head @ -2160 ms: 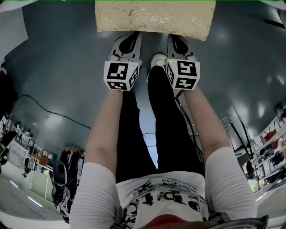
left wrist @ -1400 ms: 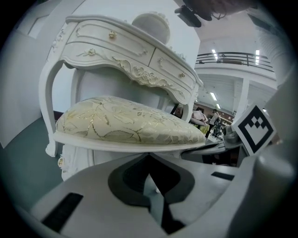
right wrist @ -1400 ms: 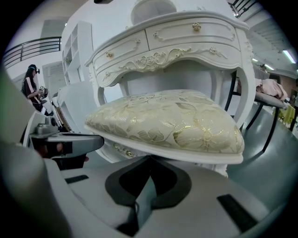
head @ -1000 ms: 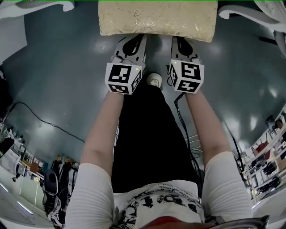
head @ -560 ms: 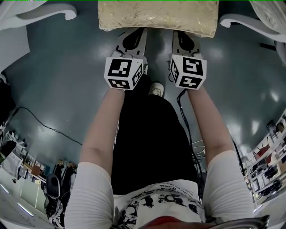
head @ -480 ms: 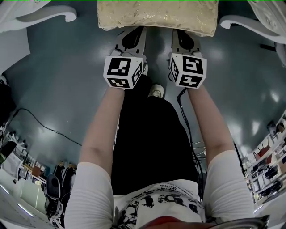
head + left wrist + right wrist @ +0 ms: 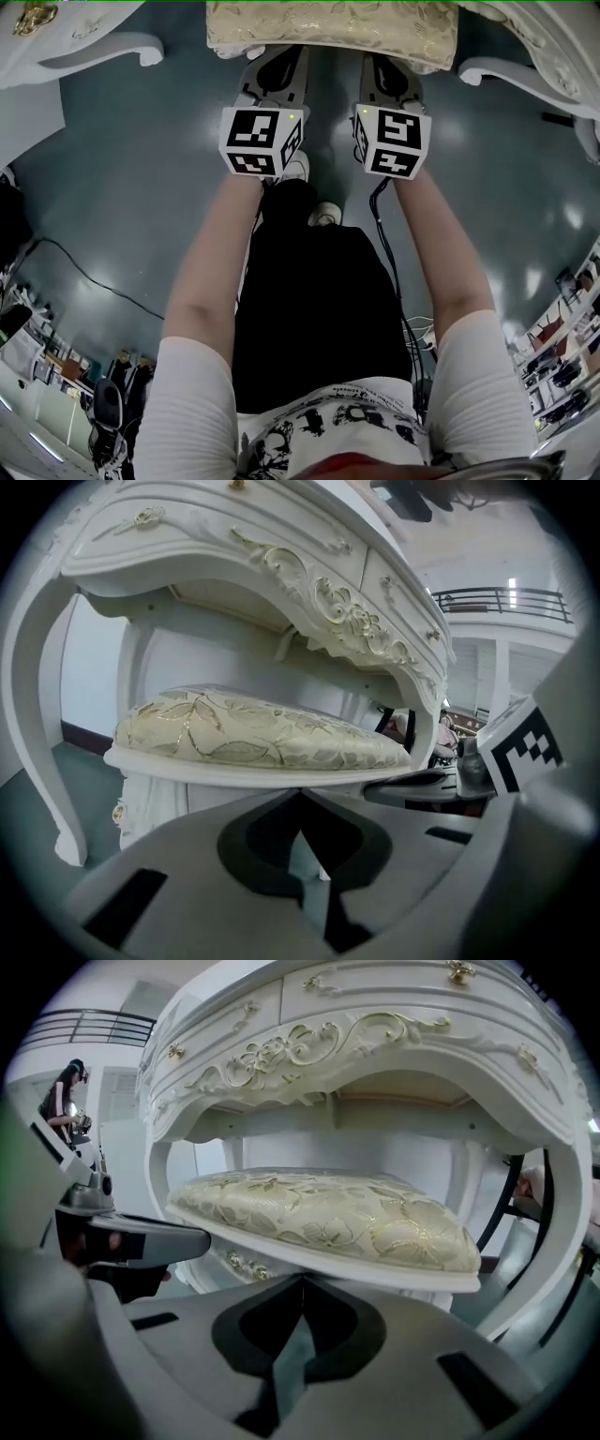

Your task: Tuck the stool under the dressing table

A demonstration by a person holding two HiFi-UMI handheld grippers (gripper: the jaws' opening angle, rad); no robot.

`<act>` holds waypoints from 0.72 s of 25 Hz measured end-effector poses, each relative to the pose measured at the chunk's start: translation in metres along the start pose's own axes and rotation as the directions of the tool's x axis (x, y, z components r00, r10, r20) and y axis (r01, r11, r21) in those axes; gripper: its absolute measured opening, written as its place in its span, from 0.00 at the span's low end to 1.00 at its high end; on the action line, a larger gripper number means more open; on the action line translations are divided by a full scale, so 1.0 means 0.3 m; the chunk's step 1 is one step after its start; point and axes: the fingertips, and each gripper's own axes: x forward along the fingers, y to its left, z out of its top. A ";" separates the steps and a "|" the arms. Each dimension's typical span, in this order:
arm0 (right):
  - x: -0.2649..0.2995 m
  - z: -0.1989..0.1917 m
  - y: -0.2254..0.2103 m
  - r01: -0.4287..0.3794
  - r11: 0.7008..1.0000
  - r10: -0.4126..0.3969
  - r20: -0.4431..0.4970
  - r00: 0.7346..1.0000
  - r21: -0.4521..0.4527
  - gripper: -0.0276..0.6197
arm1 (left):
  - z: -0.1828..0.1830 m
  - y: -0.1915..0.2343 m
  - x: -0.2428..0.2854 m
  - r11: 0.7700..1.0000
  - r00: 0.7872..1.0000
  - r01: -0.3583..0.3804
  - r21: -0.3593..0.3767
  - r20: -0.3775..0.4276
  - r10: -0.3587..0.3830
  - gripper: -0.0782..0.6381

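One stool (image 7: 333, 33), top centre, sits under the dressing table (image 7: 375, 1016), between two curved legs (image 7: 122, 45). The left gripper (image 7: 300, 794) and right gripper (image 7: 302, 1279) are both closed and empty, tips at its edge.

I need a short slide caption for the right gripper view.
Shut right tool at the rim of the stool, which sits beneath the dressing table.

Stool (image 7: 328, 33) dead ahead of left claw (image 7: 274, 67) and right claw (image 7: 388, 70), seat edge at both claw tips. Claws side by side, slightly apart. Dressing table (image 7: 281, 564) above and beyond stool, seat partly under it, between its legs: one leg left of left claw, other right of right claw. Cable (image 7: 84, 267) on floor, behind and left of left claw.
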 end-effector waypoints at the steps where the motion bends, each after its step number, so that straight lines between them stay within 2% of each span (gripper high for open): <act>1: 0.017 0.009 -0.004 0.001 1.000 -0.001 0.012 1.000 -0.004 0.07 | 0.008 0.010 0.015 1.000 1.000 -0.002 0.006 0.009 0.002 0.13; 6: 0.086 0.060 -0.037 0.024 0.999 -0.022 0.058 0.998 -0.026 0.07 | 0.055 0.044 0.084 0.999 0.999 -0.015 0.033 0.040 0.014 0.13; 11: 0.110 0.076 -0.049 0.060 0.997 -0.058 0.050 0.997 -0.045 0.07 | 0.066 0.051 0.103 0.999 1.000 -0.007 0.035 0.026 0.006 0.13; 14: 0.084 0.077 -0.041 0.045 0.997 -0.044 0.029 0.999 -0.058 0.07 | 0.061 0.032 0.076 0.999 1.000 -0.012 0.038 0.007 0.012 0.13; 18: -0.022 0.069 0.006 -0.015 0.999 0.015 -0.007 1.000 -0.036 0.07 | 0.045 -0.020 -0.024 1.000 1.000 -0.009 0.024 -0.029 0.010 0.13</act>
